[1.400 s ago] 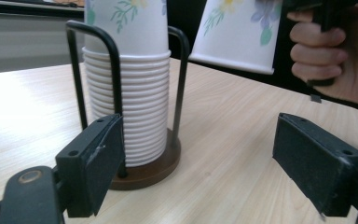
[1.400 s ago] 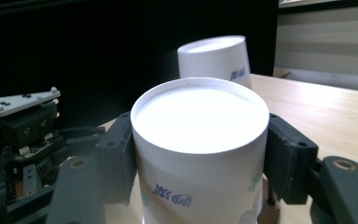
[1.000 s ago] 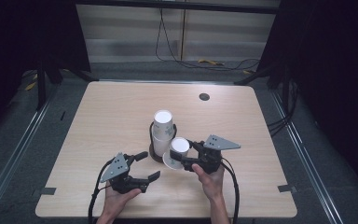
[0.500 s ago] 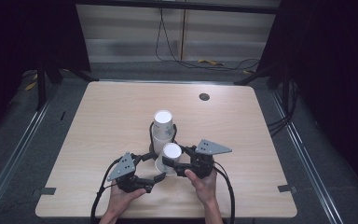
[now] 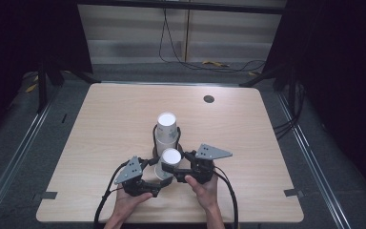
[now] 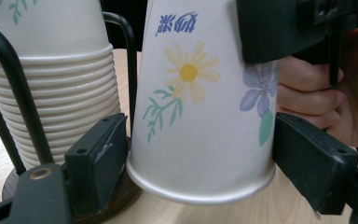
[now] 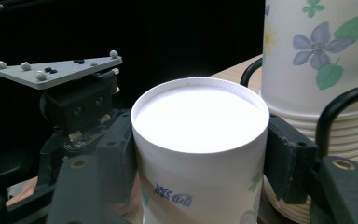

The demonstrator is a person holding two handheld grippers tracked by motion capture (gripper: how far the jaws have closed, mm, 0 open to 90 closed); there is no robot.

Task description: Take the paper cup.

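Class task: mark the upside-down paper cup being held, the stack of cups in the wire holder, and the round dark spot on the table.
paper cup [image 5: 171,156], high view, its white upturned base.
stack of cups [image 5: 167,120], high view, top cup's base.
round dark spot [image 5: 208,99], high view, its centre.

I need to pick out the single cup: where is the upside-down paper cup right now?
In the high view the paper cup sits near the table's front middle, just before the cup stack, clamped by the right gripper, left gripper beside its rim.

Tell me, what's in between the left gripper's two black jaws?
The upside-down paper cup, as the left gripper view shows. The right gripper holds it.
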